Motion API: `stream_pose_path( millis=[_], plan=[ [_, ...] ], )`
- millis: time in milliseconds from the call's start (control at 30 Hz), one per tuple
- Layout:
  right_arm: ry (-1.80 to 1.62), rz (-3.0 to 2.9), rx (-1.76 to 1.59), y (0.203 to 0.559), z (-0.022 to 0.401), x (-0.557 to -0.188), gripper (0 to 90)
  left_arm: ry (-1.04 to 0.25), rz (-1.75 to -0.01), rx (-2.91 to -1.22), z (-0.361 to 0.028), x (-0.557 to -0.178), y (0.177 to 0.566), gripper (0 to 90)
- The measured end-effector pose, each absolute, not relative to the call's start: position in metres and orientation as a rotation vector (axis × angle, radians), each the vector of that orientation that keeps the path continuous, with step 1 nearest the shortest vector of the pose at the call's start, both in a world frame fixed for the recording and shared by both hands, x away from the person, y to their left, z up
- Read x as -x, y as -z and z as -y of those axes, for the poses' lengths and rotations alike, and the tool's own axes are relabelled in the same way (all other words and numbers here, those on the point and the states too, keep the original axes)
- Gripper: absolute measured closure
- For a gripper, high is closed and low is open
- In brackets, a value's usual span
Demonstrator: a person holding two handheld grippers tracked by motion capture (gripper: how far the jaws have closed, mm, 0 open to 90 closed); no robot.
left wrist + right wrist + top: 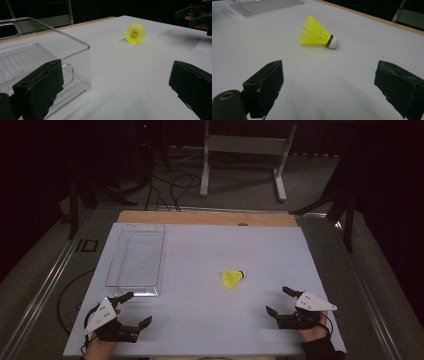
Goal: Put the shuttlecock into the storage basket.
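On the white table, a yellow shuttlecock lies on its side, between clear tray and my right gripper. Both grippers are open and empty, left gripper beside the tray. Plan: approach low, pinch near the white cork, not the skirt.

A white worktop carries a clear plastic tray at its left and a yellow shuttlecock lying on its side.

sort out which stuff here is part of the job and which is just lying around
Part of the job:
- yellow shuttlecock
- clear plastic bin
- left gripper
- right gripper

Just lying about:
- white metal stand beyond the table
- black cables on the floor
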State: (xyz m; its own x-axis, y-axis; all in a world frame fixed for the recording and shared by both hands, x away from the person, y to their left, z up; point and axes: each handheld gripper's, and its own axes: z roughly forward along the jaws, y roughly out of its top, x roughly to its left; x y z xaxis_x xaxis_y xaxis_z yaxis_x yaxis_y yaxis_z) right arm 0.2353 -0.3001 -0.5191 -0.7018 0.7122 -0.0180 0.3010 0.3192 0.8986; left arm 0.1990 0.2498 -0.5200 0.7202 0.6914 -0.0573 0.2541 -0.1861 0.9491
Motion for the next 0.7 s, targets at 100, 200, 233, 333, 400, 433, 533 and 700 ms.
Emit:
stream_pose_path(
  millis=[100, 200, 233, 333, 400, 433, 533, 700],
  plan=[
    [-1.335, -2.177, -0.894, 0.5193, 0.3009, -0.2350, 8.8, -0.465, -0.745, -1.769, -0.2487, -0.1992, 0.5202, 0.3],
    [-1.335, -2.174, -0.898, 0.5193, 0.3015, -0.2353, 8.8, -0.461, -0.745, -1.778, -0.2480, -0.1993, 0.5206, 0.3],
    [-1.335, -2.174, -0.898, 0.5193, 0.3015, -0.2353, 8.8, -0.460, -0.746, -1.781, -0.2479, -0.1994, 0.5207, 0.3],
    [-1.336, -2.177, -0.903, 0.5198, 0.3017, -0.2363, 8.8, -0.456, -0.748, -1.779, -0.2485, -0.1998, 0.5208, 0.3],
    [-1.335, -2.175, -0.902, 0.5196, 0.3019, -0.2363, 8.8, -0.452, -0.751, -1.775, -0.2488, -0.1998, 0.5208, 0.3],
    [-1.335, -2.175, -0.902, 0.5196, 0.3019, -0.2363, 8.8, -0.456, -0.752, -1.777, -0.2487, -0.1997, 0.5206, 0.3],
    [-1.337, -2.175, -0.902, 0.5194, 0.3019, -0.2361, 8.8, -0.451, -0.751, -1.777, -0.2481, -0.1996, 0.5203, 0.3],
    [-1.343, -2.166, -0.902, 0.5186, 0.3022, -0.2355, 8.8, -0.425, -0.739, -1.789, -0.2434, -0.1994, 0.5180, 0.3]
  ],
)
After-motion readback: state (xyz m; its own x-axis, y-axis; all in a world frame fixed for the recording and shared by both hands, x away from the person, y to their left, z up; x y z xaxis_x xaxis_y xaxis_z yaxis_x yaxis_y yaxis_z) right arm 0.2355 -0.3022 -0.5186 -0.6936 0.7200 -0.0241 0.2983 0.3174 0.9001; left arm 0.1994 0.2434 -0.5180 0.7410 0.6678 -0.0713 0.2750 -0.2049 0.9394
